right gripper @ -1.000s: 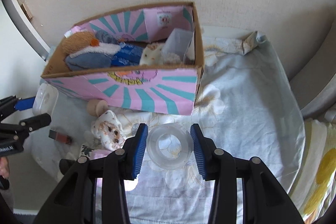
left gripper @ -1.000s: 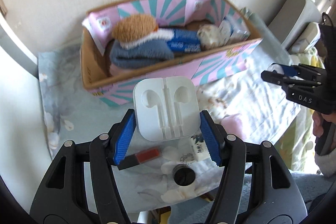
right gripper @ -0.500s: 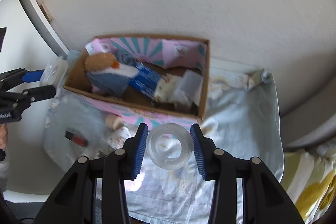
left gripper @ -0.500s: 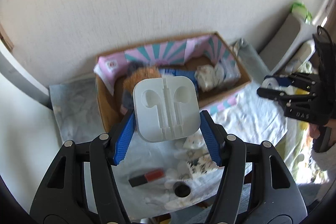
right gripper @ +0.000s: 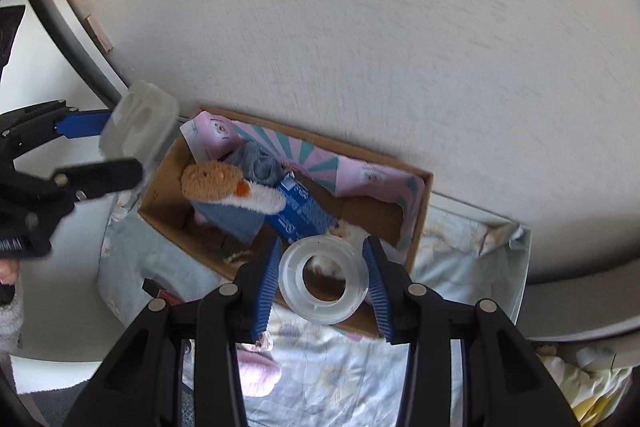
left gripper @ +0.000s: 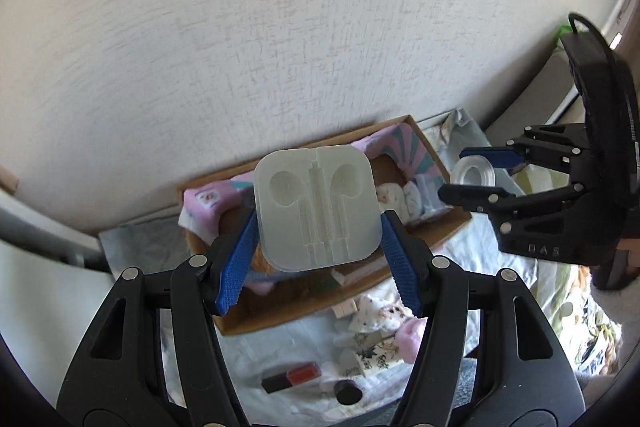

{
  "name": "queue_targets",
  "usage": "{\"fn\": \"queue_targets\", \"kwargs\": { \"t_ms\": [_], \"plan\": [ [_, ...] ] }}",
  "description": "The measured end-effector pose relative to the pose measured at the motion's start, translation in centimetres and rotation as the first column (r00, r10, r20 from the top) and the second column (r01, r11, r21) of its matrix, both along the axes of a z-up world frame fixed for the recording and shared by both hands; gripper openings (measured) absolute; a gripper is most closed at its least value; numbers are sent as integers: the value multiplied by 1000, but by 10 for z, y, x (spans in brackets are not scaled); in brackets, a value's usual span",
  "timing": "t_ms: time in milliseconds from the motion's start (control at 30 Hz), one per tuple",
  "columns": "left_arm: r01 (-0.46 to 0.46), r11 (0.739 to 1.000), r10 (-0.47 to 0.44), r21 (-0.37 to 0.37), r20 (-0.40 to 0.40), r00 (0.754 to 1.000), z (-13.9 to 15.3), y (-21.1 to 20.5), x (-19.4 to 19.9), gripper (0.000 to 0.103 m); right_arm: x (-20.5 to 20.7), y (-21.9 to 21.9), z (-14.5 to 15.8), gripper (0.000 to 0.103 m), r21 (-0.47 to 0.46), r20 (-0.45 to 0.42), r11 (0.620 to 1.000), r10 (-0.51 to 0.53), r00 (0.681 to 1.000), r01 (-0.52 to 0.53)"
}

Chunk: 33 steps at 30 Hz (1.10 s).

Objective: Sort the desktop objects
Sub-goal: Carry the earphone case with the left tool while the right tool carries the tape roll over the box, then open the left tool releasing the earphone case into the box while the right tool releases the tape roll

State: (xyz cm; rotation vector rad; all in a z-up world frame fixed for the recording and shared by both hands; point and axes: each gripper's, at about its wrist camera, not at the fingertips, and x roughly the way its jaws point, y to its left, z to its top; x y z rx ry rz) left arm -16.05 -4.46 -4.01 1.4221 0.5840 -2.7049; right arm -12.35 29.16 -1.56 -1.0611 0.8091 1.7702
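My left gripper (left gripper: pixel 318 227) is shut on a white earphone case (left gripper: pixel 316 207), its blue pads pressing both sides, high above the pink-and-teal cardboard box (left gripper: pixel 436 163). From the right wrist view the same case (right gripper: pixel 138 125) hangs at the left over the box's end. My right gripper (right gripper: pixel 324 269) is shut on a clear roll of tape (right gripper: pixel 324 279), held over the box's (right gripper: pixel 420 227) near edge. Inside the box lie a plush toy (right gripper: pixel 216 181), a blue packet (right gripper: pixel 298 213) and small soft things. The tape roll (left gripper: pixel 476 175) also shows at the right of the left wrist view.
On the pale flowered cloth (left gripper: pixel 280 359) in front of the box lie a black-and-red stick (left gripper: pixel 292 377), a black round cap (left gripper: pixel 348 393), patterned small blocks (left gripper: pixel 372 359) and a pink lump (left gripper: pixel 410 337). A plain wall (right gripper: pixel 360 47) rises right behind the box.
Both grippers have risen with their loads and come forward over the box; the table and box look smaller and lower. The grips on the case and the tape roll are unchanged.
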Motion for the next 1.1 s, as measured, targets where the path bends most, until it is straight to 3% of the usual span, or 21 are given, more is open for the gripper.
{"fn": "queue_targets", "kwargs": {
  "t_ms": [200, 300, 567, 1033, 1067, 1100],
  "plan": [
    [20, 1000, -20, 11, 78, 997, -25, -1, -33, 59, -14, 25, -25, 39, -120, -12, 993, -6, 1000, 5],
    [31, 999, -30, -10, 110, 994, -39, 0, -46, 59, -21, 29, -40, 39, -145, 7, 989, -5, 1000, 6],
    [61, 997, -67, 42, 167, 984, -68, -5, -62, 59, -16, 45, -60, 39, -195, -21, 979, -64, 998, 58],
    [100, 994, -105, 37, 212, 972, -100, -1, -71, 59, -24, 54, -92, 39, -249, 5, 966, -68, 998, 67],
    [116, 993, -120, 31, 203, 972, -100, -1, -72, 60, -25, 55, -93, 39, -254, 7, 965, -67, 998, 66],
    [136, 990, -139, 30, 193, 971, -100, 0, -71, 67, -26, 56, -95, 39, -257, 14, 964, -63, 998, 65]
  ]
}}
